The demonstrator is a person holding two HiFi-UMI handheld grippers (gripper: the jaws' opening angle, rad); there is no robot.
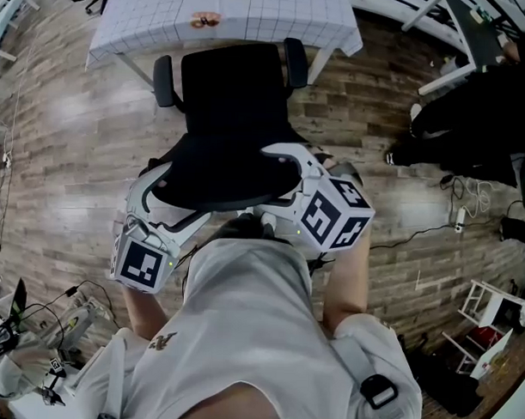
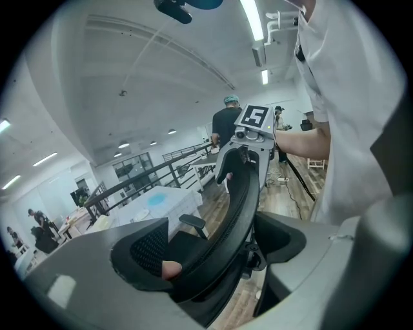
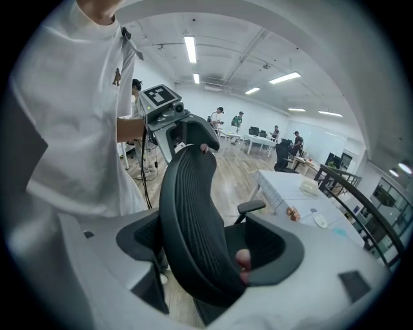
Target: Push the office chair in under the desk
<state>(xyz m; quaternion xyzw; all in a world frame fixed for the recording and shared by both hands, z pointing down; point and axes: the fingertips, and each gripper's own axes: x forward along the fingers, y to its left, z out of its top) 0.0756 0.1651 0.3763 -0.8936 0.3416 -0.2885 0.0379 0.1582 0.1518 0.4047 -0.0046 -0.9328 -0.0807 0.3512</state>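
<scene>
The black office chair (image 1: 236,105) stands on the wood floor facing the desk (image 1: 166,21), which has a white gridded cloth; its seat front and armrests are close to the desk's edge. My left gripper (image 1: 163,185) holds the left side of the mesh backrest (image 2: 242,193), which runs between its jaws. My right gripper (image 1: 290,171) clasps the backrest's (image 3: 190,213) right side the same way. In the left gripper view the right gripper (image 2: 240,151) shows at the far end of the backrest. In the right gripper view the left gripper (image 3: 187,132) is there.
Small items (image 1: 205,20) lie on the desk near its front edge. Cables and a power strip (image 1: 458,218) trail on the floor at right, beside dark bags (image 1: 472,117) and a white rack (image 1: 491,311). Gear and wires (image 1: 35,325) sit at the lower left. Other desks and people stand far off.
</scene>
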